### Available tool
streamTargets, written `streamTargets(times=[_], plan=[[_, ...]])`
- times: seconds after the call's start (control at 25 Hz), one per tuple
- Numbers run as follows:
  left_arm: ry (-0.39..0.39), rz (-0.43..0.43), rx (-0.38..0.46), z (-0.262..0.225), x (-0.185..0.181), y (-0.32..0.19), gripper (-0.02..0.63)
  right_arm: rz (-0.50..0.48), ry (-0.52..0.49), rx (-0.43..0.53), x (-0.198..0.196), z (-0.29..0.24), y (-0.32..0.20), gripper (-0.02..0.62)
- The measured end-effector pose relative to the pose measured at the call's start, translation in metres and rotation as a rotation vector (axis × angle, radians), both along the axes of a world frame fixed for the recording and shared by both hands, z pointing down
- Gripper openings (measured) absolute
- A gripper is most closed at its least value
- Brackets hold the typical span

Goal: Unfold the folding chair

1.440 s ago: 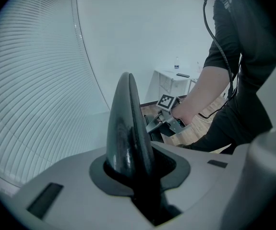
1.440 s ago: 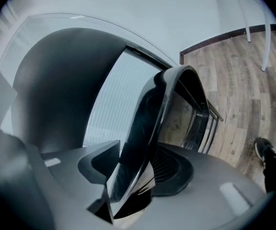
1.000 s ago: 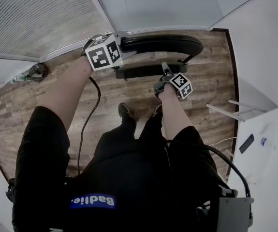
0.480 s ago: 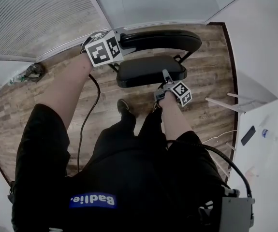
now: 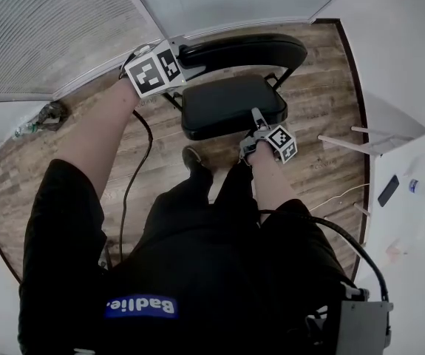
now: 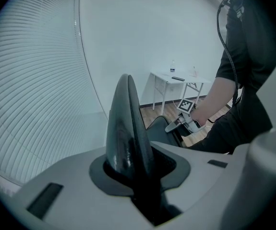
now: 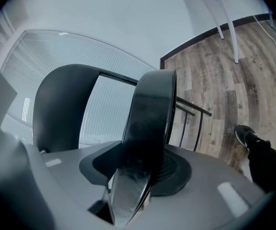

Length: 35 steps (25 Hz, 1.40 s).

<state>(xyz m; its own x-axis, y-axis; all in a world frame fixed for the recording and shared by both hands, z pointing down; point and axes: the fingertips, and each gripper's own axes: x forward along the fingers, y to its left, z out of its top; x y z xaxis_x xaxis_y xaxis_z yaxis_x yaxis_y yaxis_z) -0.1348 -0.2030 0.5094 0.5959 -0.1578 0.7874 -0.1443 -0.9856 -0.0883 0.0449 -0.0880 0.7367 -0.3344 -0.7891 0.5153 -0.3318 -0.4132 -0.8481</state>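
Wood-plank floor; L gripper clamps folding chair's curved black backrest, R gripper grips prob. padded seat.

Floor: wood-look planks, brown and grey, running up to a dark skirting at the right-hand wall.
Blinds: white slatted blind fills the upper left of my head view.
Wall: plain white, beside the blind.
Bench: small white folding one, well apart, against the wall.
On bench: a small clear bottle and a dark flat device; I can't identify the device.
Cable: thin white lead on the floor near the bench legs.
Left corner: small dark clutter by the wall, unclear.
Shoe: black, flat on the planks.
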Motion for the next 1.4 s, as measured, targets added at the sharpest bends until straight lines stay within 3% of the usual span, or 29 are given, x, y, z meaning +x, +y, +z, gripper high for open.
streamTargets(times=[0.56,1.4], plan=[[0.007,0.000,-0.037,0.008,-0.003,-0.005,0.097,0.051,0.004,-0.010,0.007,0.018,0.026,0.175],[0.017,-0.032,-0.121,0.046,-0.003,-0.011,0.100,0.052,-0.098,-0.049,0.028,0.088,0.095,0.196]])
